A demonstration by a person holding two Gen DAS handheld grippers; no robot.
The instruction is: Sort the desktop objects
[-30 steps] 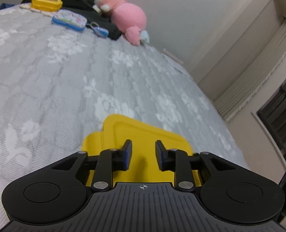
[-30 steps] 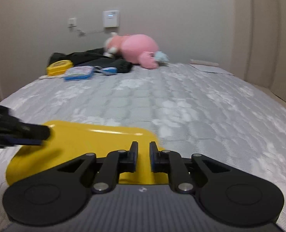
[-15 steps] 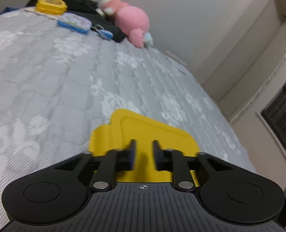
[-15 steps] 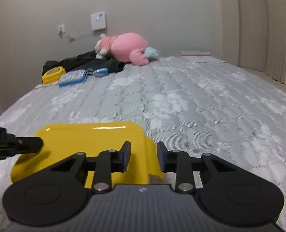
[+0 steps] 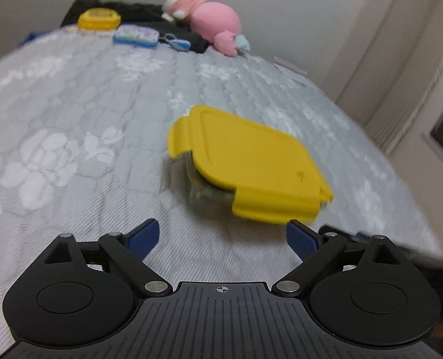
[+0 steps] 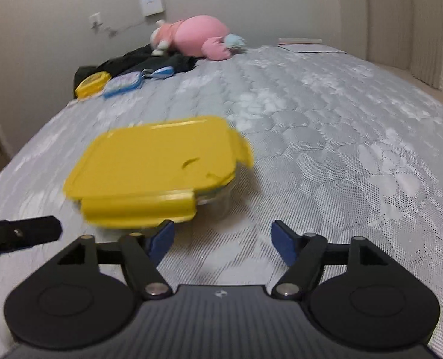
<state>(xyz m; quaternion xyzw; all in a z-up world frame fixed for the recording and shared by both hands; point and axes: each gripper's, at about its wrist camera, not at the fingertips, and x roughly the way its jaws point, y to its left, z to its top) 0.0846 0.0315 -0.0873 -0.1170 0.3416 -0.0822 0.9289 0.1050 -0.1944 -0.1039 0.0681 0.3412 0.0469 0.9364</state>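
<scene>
The glass container with yellow lid [image 5: 245,161] lies on the bed [image 5: 71,119]. Both the left tongs [image 5: 223,234] and the right tongs [image 6: 223,239] have just been opening and stand apart, nothing between them.

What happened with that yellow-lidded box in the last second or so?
Both grippers have let go of it. The left gripper and right gripper were closed over the yellow-lidded box; their fingers have just been opening and now stand wide with nothing between them, pulled back so the box sits free on the grey bedspread. The pink plush toy and small items at the far end stayed put.
</scene>
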